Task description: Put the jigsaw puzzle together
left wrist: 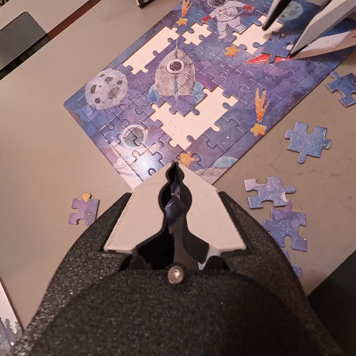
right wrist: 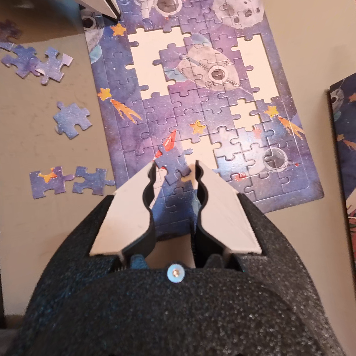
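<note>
The space-themed jigsaw puzzle (left wrist: 240, 81) lies on a tan table, with several white gaps (left wrist: 192, 119) in it. It also shows in the right wrist view (right wrist: 159, 115). My right gripper (right wrist: 174, 163) is open over the puzzle's near end. A loose blue piece (right wrist: 172, 163) lies askew between its fingertips, partly over a white gap (right wrist: 204, 154) beside a red rocket fin. The left wrist view shows that piece (left wrist: 273, 48) and the right gripper (left wrist: 279, 40) at top right. My left gripper (left wrist: 175, 163) is shut and empty, tips at the puzzle's opposite edge.
Loose pieces lie on the table beside the puzzle (left wrist: 308, 140) (left wrist: 269, 192) (left wrist: 84, 210) (right wrist: 72, 119) (right wrist: 50, 181). A printed picture or box lid (right wrist: 344, 134) lies to the right in the right wrist view. A dark object (left wrist: 19, 38) sits beyond the table's far left edge. The space-themed jigsaw puzzle (left wrist: 240, 81) lies some 6 cm from my right tips, 12 cm from my left tips. It is also in sight in the right wrist view (right wrist: 160, 113).
</note>
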`<state>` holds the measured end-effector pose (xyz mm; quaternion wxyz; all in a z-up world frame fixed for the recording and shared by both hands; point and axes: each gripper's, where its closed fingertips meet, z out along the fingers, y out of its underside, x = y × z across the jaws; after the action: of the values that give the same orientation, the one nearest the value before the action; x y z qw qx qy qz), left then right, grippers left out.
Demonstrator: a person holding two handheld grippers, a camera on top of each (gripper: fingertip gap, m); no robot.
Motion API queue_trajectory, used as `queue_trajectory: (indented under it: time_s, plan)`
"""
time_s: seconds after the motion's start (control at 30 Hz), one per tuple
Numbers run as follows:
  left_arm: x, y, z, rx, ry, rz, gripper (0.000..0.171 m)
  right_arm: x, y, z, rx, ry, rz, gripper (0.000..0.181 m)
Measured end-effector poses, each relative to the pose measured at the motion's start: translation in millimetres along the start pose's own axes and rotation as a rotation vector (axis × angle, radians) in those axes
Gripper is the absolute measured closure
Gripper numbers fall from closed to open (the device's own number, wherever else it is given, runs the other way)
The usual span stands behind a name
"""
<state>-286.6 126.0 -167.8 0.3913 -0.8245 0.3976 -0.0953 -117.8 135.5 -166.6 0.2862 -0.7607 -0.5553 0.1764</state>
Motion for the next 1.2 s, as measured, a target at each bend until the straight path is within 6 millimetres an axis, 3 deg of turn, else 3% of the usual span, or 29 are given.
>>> queue_trajectory:
  time_s: [0.17,0.3,0.37,0.47,0.77,1.1,1.2]
  plan:
    - [0.0,0.0,0.1,0.000,0.001,0.000,0.171,-4.7,1.5,1.0,0.005,-0.063,0.054,0.150]
    - [0.1,0.0,0.1,0.000,0.001,0.000,0.171,3.8,1.4,0.2,-0.002,-0.023,0.080,0.153]
    - [0.0,0.0,0.2,0.000,0.001,0.001,0.171,10.6,-1.5,-1.5,0.012,0.020,0.075,0.181]
    - [0.0,0.0,0.2,0.000,0.001,0.001,0.171,22.0,-6.2,-4.0,0.029,0.099,0.075,0.176]
    - [0.0,-0.1,0.3,0.001,0.001,0.003,0.171,13.1,-5.4,-6.9,0.067,0.003,0.121,0.144]
    - [0.6,-0.1,0.3,0.001,-0.003,0.013,0.171,13.4,1.6,3.2,0.063,-0.056,0.151,0.150]
    - [0.7,-0.2,0.2,0.001,-0.003,0.013,0.171,11.9,1.5,3.0,0.056,-0.075,0.167,0.162]
